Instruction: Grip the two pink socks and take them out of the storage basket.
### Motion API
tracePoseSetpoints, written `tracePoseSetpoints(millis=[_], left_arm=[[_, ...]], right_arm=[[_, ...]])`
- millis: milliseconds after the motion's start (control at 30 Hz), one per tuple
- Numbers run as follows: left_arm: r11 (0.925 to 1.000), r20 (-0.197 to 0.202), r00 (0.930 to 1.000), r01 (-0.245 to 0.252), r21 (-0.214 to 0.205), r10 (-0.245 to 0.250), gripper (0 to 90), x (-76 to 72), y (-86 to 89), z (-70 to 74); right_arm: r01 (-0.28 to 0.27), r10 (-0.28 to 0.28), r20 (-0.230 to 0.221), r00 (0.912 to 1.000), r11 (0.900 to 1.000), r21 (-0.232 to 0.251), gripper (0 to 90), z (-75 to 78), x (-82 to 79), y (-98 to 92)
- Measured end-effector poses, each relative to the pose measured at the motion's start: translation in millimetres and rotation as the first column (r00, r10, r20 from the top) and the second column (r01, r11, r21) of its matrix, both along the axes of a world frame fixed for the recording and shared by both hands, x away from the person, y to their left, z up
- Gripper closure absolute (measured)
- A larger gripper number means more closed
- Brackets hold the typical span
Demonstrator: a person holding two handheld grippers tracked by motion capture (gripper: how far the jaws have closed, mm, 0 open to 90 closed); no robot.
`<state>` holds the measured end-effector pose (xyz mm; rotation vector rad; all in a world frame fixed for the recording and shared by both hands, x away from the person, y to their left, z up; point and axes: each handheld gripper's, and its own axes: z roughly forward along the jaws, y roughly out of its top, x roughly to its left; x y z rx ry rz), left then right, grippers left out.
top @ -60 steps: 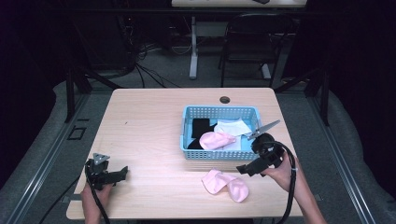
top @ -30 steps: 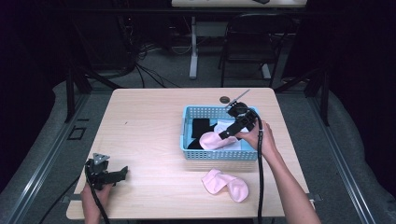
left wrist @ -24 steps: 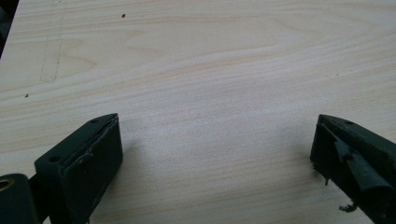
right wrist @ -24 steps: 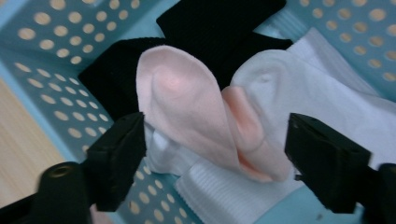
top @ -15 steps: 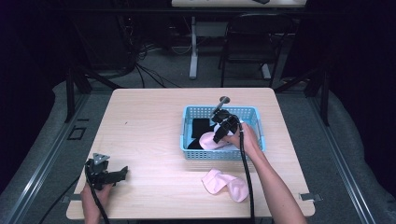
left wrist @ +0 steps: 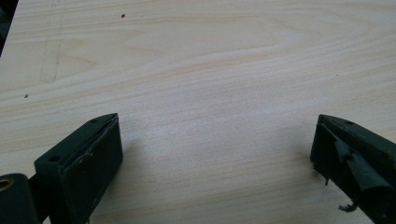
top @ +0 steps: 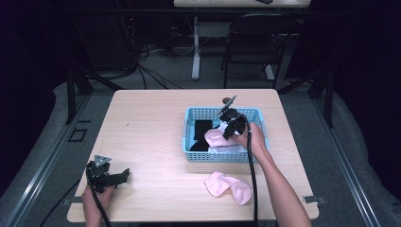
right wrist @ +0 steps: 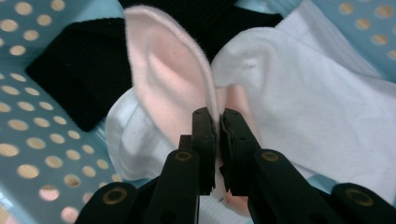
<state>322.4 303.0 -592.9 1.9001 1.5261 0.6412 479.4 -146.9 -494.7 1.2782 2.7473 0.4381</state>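
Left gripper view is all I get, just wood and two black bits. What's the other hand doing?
Observer: The right tool is shut on a pink sock.
Operator: Where is that sock?
Observer: Inside a blue basket, on top of white cloth and black cloth.
Operator: Are there more pink ones?
Observer: Yes, a second pink sock lies on the table, just outside the basket on the person's side.
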Motion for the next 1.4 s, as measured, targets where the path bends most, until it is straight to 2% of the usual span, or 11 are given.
tracePoseSetpoints(millis=[67,133,433,467,500,733,833,1033,1067,1100,1400], left_arm=[[1.0000,0.000,1.0000,0.001,-0.001,-0.001,2.3,0.1,0.1,0.0],[1.0000,0.000,1.0000,0.001,0.000,-0.001,2.3,0.1,0.1,0.0],[1.0000,0.000,1.0000,0.001,0.000,-0.001,2.3,0.0,0.0,0.0],[1.0000,-0.001,1.0000,0.001,0.000,-0.001,2.3,0.1,0.0,0.0],[1.0000,-0.001,1.0000,0.001,-0.001,-0.001,2.3,0.1,0.1,0.0],[1.0000,-0.001,1.0000,0.001,-0.001,-0.001,2.3,0.1,0.1,0.0],[1.0000,-0.001,1.0000,0.001,-0.001,-0.001,2.3,0.1,0.1,0.0],[1.0000,0.000,1.0000,0.001,0.000,-0.001,2.3,0.1,0.0,0.0],[1.0000,0.000,1.0000,0.001,0.000,-0.001,2.3,0.1,0.0,0.0],[1.0000,0.000,1.0000,0.001,0.000,-0.001,2.3,0.1,0.0,0.0],[1.0000,-0.001,1.0000,0.001,0.000,-0.001,2.3,0.1,0.0,0.0]], right_arm=[[0.019,-0.020,0.007,0.9998,0.9994,0.029,84.8,5.3,-0.8,-1.9],[0.002,-0.003,0.007,1.0000,0.9999,0.015,84.7,14.4,-0.3,-4.8],[0.005,-0.006,0.018,0.9998,0.9996,0.026,84.5,27.6,-4.4,-7.9],[0.019,-0.020,0.026,0.9995,0.9989,0.043,84.4,28.1,-5.8,-7.2],[0.007,-0.008,0.024,0.9997,0.9995,0.029,84.4,32.0,-5.9,-8.2],[0.004,-0.005,0.041,0.9991,0.9996,0.028,84.3,44.8,-9.4,-14.2],[0.016,-0.018,0.050,0.9986,0.9987,0.048,84.3,49.9,-12.6,-18.3],[0.013,-0.015,0.056,0.9983,0.9989,0.046,84.1,59.7,-17.1,-24.5],[-0.002,0.001,0.047,0.9989,0.9995,0.032,84.1,61.7,-17.0,-25.7],[0.014,-0.017,0.056,0.9983,0.9984,0.054,84.1,62.8,-18.8,-26.1],[0.003,-0.008,0.074,0.9972,0.9977,0.068,84.0,78.2,-28.9,-35.1]])
